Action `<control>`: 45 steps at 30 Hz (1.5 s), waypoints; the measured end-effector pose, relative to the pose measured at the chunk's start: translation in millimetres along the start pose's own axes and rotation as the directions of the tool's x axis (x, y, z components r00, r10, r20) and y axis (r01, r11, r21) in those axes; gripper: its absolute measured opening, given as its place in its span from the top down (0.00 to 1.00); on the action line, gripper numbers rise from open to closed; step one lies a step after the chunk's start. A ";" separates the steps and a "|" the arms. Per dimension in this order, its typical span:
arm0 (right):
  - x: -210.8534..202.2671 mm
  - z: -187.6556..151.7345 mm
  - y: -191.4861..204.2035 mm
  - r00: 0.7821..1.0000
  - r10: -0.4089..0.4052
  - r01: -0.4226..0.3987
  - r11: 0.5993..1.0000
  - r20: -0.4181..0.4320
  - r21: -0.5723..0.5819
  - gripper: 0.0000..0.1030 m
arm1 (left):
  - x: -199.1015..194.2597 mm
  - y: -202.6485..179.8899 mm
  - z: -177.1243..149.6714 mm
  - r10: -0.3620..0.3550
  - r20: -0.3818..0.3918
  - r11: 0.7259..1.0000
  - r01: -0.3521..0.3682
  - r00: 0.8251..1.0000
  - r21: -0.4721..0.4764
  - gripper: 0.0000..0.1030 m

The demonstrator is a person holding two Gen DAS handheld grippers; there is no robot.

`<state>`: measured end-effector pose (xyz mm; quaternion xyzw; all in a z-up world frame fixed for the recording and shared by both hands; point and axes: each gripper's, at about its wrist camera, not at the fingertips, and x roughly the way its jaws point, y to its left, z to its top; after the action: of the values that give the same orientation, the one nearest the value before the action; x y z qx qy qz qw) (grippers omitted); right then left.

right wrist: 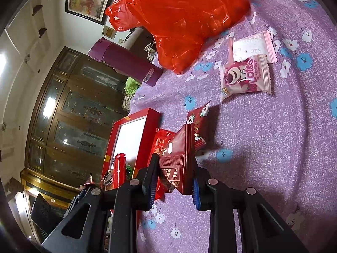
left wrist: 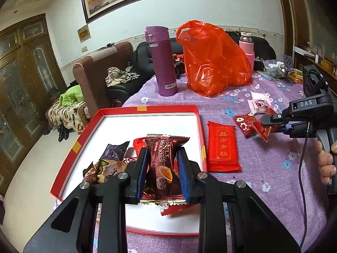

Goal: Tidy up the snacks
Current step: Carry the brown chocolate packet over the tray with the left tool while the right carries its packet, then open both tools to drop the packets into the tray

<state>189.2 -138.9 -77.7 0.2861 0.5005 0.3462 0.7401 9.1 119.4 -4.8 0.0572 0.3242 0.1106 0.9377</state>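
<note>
**Even indoor light, heavy fisheye bend**

Bright, diffuse room light fills both views. Ceiling lamps glare in the glass cabinet (right wrist: 69,126); the red plastic bag (right wrist: 179,21) glows translucent. Soft shadows fall on the purple tablecloth (right wrist: 273,147). Edges curve and darken into black corners; near gripper parts look slightly soft.

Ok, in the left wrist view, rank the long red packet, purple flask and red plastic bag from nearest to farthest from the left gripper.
1. Long red packet, lying on the cloth right of the red box.
2. Purple flask, standing beyond the box's far edge.
3. Red plastic bag, beside the flask on the right; nearly level with it, a close call.
</note>
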 end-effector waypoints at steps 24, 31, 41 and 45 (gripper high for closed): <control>16.7 3.1 25.7 0.992 0.125 -0.124 0.992 -0.010 0.030 0.74 | 3.7 50.7 -0.5 0.020 0.017 0.995 -0.018 1.000 -0.096 0.75; 58.4 4.3 71.9 0.988 0.144 -0.145 0.989 -0.055 -0.021 0.73 | 8.3 74.9 -0.7 0.025 0.026 0.993 -0.022 0.999 -0.115 0.75; 134.5 -18.3 128.6 0.967 0.180 -0.200 0.975 -0.180 -0.100 0.72 | 39.3 81.8 0.4 0.044 -0.034 0.995 -0.047 0.998 -0.083 0.74; 131.7 -16.6 122.5 0.967 0.183 -0.204 0.973 -0.180 -0.105 0.69 | 43.7 78.9 0.0 0.066 -0.048 0.994 -0.070 0.997 -0.078 0.73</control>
<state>180.0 40.7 -60.4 0.2571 0.5089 0.4700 0.6738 29.1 206.6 -16.7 0.0280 0.3384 0.1565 0.9275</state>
